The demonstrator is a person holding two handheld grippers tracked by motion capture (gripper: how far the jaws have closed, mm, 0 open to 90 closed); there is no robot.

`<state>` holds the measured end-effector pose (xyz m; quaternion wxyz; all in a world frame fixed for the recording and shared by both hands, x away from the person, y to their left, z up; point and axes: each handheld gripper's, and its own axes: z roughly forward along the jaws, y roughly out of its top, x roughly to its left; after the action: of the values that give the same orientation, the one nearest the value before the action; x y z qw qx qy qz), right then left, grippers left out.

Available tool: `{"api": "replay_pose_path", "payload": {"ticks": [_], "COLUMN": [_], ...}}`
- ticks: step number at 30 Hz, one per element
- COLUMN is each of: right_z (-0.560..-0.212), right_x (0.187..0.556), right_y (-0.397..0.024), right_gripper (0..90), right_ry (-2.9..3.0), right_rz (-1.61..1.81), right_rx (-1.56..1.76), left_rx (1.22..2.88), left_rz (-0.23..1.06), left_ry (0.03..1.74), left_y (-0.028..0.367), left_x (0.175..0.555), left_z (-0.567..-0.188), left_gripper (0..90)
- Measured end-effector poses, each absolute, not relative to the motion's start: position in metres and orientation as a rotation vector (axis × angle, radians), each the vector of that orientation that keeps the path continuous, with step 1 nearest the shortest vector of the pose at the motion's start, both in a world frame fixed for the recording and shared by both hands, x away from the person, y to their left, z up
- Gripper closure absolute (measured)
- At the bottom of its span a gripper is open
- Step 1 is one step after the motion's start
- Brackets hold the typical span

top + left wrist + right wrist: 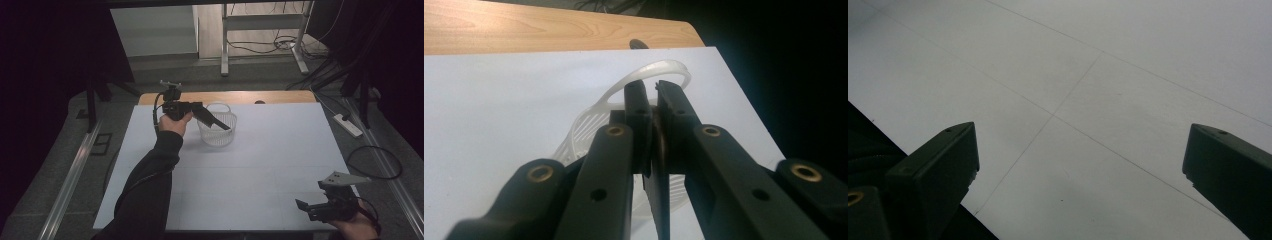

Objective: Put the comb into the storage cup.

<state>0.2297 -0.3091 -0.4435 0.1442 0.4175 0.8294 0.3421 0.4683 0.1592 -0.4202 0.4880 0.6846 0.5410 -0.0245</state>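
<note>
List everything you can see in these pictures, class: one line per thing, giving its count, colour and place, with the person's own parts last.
basket: one, white slotted plastic with hoop handles, far-left part of the table.
table: one, white top with a wooden far edge, centre.
power strip: one, white, floor right of the table.
desk frame: one, pale metal, floor beyond the table.
left tool: one, black, jaws shut at the basket's rim.
right tool: one, black, jaws open, near-right corner of the table.

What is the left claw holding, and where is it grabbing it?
The left gripper is shut on the white slotted basket, pinching its rim by the handle. The right gripper holds nothing.
</note>
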Motion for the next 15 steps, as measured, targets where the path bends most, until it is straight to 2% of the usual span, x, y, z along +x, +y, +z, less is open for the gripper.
{"api": "replay_pose_path", "payload": {"ticks": [15], "right_z": [-0.444], "right_x": [0.231], "right_y": [-0.308], "right_gripper": [2.4], "right_ry": [2.417], "right_rz": [0.968], "right_rx": [1.196], "left_rx": [1.613], "left_rz": [-0.067], "left_ry": [1.342], "left_y": [0.171], "left_x": [0.470], "left_z": [-0.434], "left_gripper": [82.4]}}
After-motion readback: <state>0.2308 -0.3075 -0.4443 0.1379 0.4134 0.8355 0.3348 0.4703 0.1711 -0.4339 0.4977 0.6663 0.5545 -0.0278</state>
